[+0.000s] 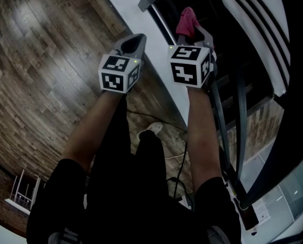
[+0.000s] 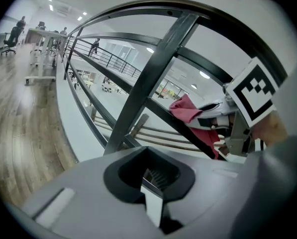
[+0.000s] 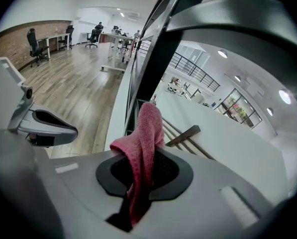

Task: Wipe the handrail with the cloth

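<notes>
Right claw [image 1: 194, 33] pinches the pink cloth [image 3: 144, 133] beside dark handrail bars [image 2: 149, 81]; left claw [image 2: 153, 180] closed, empty.

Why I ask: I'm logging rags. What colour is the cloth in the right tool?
Cloth: plain pinkish red, best in the right gripper view.

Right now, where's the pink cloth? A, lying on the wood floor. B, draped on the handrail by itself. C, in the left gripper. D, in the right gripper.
D: the right gripper view shows the pink cloth pinched between the jaws of the right gripper; the left gripper is shut on nothing.
</notes>
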`<action>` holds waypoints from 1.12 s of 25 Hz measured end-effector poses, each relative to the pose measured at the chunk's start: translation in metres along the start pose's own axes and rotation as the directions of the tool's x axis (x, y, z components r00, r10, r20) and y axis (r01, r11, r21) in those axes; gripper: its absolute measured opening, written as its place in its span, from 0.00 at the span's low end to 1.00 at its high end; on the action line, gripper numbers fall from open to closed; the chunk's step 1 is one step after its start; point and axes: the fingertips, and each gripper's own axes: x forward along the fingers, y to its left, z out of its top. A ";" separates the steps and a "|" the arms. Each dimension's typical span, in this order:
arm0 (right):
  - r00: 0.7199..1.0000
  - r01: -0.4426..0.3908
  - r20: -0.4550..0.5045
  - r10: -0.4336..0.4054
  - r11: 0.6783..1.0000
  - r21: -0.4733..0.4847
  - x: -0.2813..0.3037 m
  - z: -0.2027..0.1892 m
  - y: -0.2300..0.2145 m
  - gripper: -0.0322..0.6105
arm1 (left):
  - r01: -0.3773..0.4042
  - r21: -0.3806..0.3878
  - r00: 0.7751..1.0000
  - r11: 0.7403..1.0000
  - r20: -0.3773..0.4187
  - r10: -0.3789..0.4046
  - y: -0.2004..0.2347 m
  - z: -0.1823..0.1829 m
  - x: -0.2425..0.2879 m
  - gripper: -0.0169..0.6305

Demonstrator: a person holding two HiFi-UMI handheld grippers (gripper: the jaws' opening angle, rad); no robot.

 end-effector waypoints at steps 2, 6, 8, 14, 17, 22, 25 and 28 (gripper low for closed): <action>1.000 0.002 0.005 -0.002 1.000 -0.006 0.003 0.008 0.002 0.12 | -0.003 -0.011 1.000 1.000 0.002 0.003 0.004 0.002 -0.001 0.02; 1.000 0.010 0.001 -0.010 0.999 -0.049 0.011 0.022 0.003 0.12 | -0.008 -0.024 1.000 1.000 -0.006 0.007 0.013 0.002 0.001 0.02; 1.000 0.025 -0.014 -0.027 0.996 -0.090 0.013 0.026 0.004 0.12 | -0.010 -0.031 1.000 0.999 -0.004 0.010 0.018 0.004 0.002 0.02; 0.999 0.018 -0.040 -0.022 0.995 -0.095 0.014 0.025 0.007 0.12 | -0.016 -0.050 1.000 0.999 0.003 0.016 0.031 0.006 0.003 0.02; 1.000 0.009 -0.028 -0.010 0.998 -0.056 0.020 0.032 0.005 0.12 | -0.012 -0.053 1.000 0.999 0.008 0.012 0.033 0.009 0.002 0.02; 0.998 0.045 -0.048 -0.048 0.997 -0.065 0.025 0.036 0.007 0.11 | -0.004 -0.046 1.000 0.999 -0.001 0.004 0.037 0.006 -0.007 0.02; 0.996 0.051 -0.064 -0.057 0.994 -0.096 0.027 0.036 0.008 0.11 | -0.004 -0.041 1.000 0.999 -0.012 0.003 0.039 0.002 -0.014 0.02; 0.997 0.049 -0.061 -0.055 0.995 -0.090 0.030 0.041 0.009 0.12 | 0.000 -0.035 1.000 0.999 -0.020 -0.001 0.038 -0.003 -0.020 0.02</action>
